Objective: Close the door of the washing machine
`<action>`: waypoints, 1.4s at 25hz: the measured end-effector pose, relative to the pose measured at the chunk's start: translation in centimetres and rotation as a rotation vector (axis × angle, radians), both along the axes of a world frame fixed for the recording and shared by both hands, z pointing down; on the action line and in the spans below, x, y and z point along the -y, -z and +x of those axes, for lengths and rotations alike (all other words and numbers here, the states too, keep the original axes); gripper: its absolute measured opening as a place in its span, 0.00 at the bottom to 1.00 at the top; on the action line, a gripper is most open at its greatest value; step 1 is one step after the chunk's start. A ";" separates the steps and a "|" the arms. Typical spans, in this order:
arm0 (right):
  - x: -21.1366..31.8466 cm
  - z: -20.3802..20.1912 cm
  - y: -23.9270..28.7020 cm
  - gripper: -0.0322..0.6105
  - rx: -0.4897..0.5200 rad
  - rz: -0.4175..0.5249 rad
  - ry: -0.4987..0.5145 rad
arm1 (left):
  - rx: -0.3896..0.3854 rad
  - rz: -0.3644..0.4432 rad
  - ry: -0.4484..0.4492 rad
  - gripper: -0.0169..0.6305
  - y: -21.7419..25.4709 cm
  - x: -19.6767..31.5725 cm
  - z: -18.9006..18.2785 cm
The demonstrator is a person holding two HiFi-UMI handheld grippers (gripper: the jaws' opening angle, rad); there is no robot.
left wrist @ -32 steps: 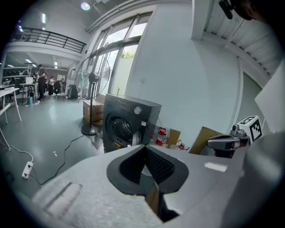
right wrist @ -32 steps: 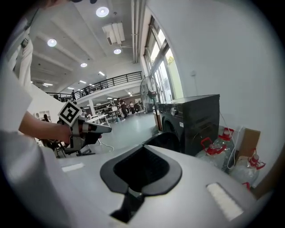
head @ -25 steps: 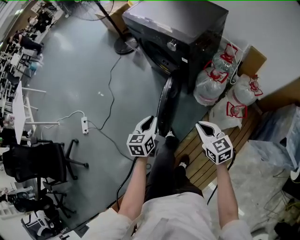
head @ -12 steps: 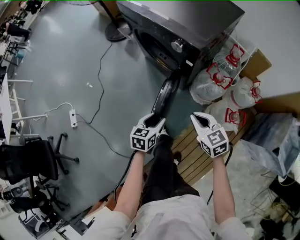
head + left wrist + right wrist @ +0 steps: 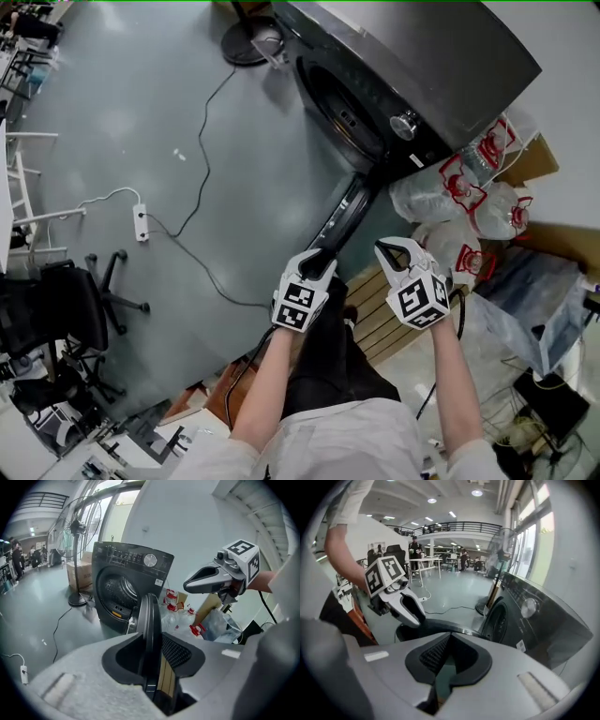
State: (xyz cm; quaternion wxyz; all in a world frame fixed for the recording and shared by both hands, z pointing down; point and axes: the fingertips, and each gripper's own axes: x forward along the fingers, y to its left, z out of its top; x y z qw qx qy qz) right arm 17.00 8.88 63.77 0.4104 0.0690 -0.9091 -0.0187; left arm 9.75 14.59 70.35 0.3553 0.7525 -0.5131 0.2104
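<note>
The washing machine (image 5: 422, 75) stands at the top of the head view. Its round door (image 5: 343, 217) is swung wide open and stands on edge, its long line running from the machine's front down toward the person. From above the door shows only as a thin dark strip, so its face cannot be made out.

At far left an office chair (image 5: 52, 314) is cut off by the frame. A power strip (image 5: 142, 223) lies on the grey floor.

The left gripper (image 5: 317, 265) is at the door's free edge. Its jaws are closing with the rim between them, but a gap shows beside one pad, so they do not yet press on it.

Just across the door, the right gripper (image 5: 395, 251) hovers over wooden slats (image 5: 380, 319), its jaws clenched together on nothing.

Further right, clear water bottles (image 5: 427, 197) are heaped against the machine's side, and the machine partly hides them.
</note>
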 end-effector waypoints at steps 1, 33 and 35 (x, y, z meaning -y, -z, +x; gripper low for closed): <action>0.2 -0.6 -0.2 0.05 -0.015 0.008 0.038 | 0.004 0.004 -0.005 0.23 -0.2 0.2 -0.5; 2.0 -13.5 -7.8 0.30 -0.343 0.173 0.688 | -0.048 -0.045 -0.043 0.26 -1.0 5.4 -9.7; 2.3 -13.6 -8.5 0.28 -0.355 0.146 0.698 | -0.055 -0.063 -0.030 0.26 -0.8 5.8 -10.2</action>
